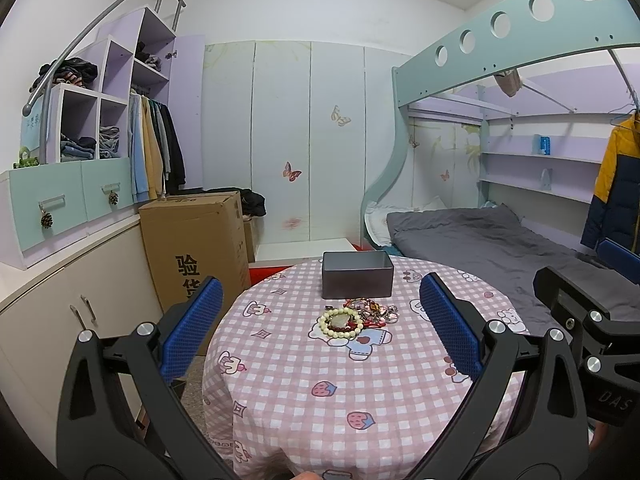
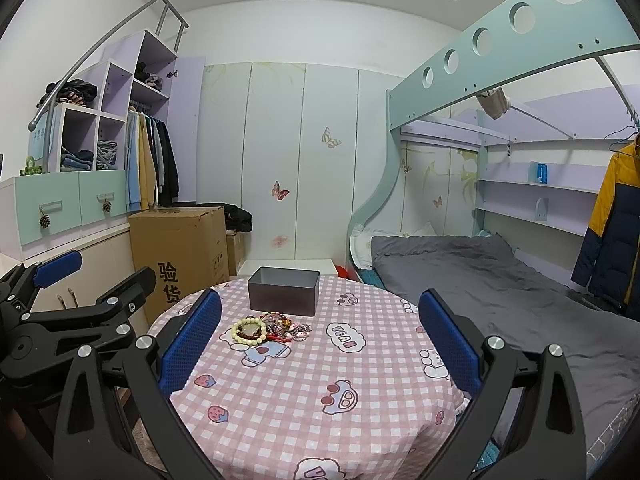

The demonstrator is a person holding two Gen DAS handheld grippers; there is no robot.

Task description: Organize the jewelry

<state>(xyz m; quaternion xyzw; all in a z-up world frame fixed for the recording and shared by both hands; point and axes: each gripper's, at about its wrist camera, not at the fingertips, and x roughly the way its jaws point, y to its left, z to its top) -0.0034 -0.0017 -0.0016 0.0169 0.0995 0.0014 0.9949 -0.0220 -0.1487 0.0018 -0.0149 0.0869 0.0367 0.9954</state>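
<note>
A pile of jewelry (image 1: 366,314) lies on the round table (image 1: 340,380), with a cream bead bracelet (image 1: 340,323) at its left. A grey open box (image 1: 357,275) stands just behind the pile. In the right wrist view the pile (image 2: 280,327), the cream bracelet (image 2: 250,331) and the box (image 2: 283,290) sit left of centre. My left gripper (image 1: 320,292) is open and empty, held above the table's near side. My right gripper (image 2: 320,306) is open and empty, to the right of the left one.
The table wears a pink checked cloth (image 2: 320,380). A cardboard box (image 1: 196,240) stands on the floor to the left, beside low cabinets (image 1: 80,300). A bed with a grey blanket (image 2: 500,280) lies to the right. The left gripper's body (image 2: 60,320) shows in the right wrist view.
</note>
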